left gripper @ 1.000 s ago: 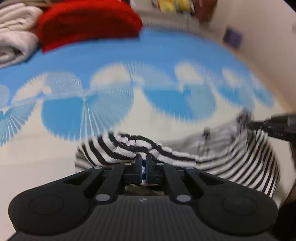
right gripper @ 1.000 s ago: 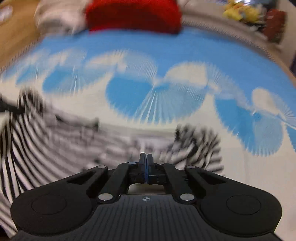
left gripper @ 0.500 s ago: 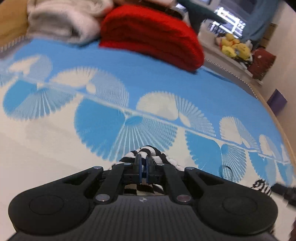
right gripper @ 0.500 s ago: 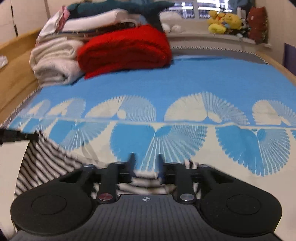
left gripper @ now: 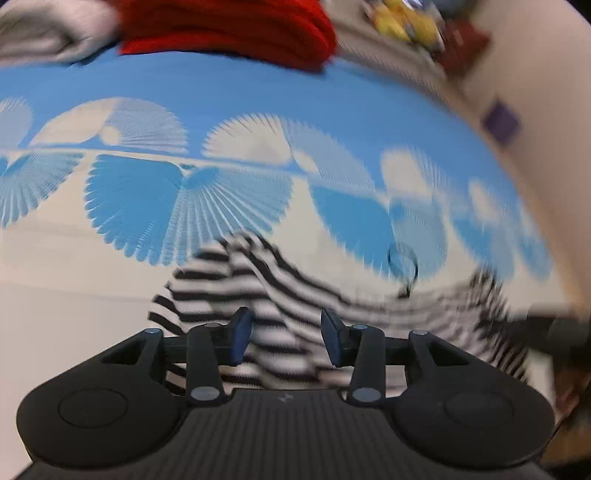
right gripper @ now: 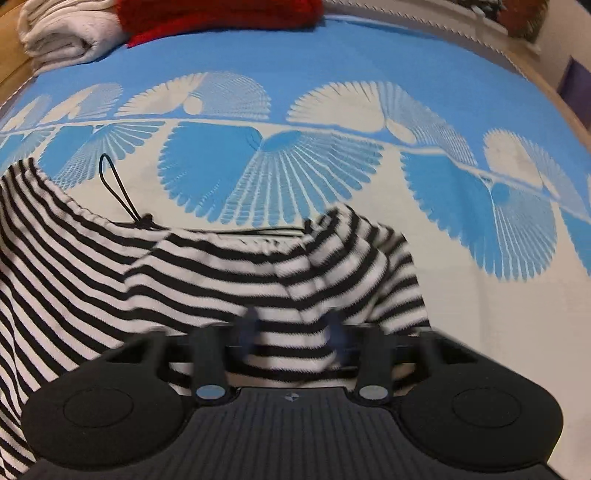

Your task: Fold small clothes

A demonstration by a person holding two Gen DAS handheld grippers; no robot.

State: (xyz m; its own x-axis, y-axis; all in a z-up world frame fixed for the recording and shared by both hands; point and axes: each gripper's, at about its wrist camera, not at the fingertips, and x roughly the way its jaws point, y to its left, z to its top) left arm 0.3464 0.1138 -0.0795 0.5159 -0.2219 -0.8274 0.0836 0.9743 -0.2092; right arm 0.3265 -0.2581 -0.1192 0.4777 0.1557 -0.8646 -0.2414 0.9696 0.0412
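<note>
A black-and-white striped garment (left gripper: 236, 280) lies crumpled on the blue and cream bedspread (left gripper: 221, 110). My left gripper (left gripper: 286, 334) hovers over its left end. Its jaws are opening and stand apart, and the cloth lies under and between them without being pinched. In the right wrist view the same striped garment (right gripper: 184, 266) spreads to the left, with a black drawstring loop (right gripper: 114, 181) at its hem. My right gripper (right gripper: 293, 330) is low over the right end. Its blurred jaws are closing but still stand apart, with a hump of striped cloth between them.
A folded red knit (left gripper: 229, 26) and pale folded towels (right gripper: 62, 33) sit at the far side of the bedspread (right gripper: 332, 66). Yellow soft toys (left gripper: 402, 18) stand on a ledge at the back right. A wooden rim (right gripper: 576, 122) bounds the bed on the right.
My left gripper's jaws, shut on a fold of striped cloth before, have parted and the cloth has dropped onto the bedspread. The right gripper opened from shut and has sunk closer to the garment.
</note>
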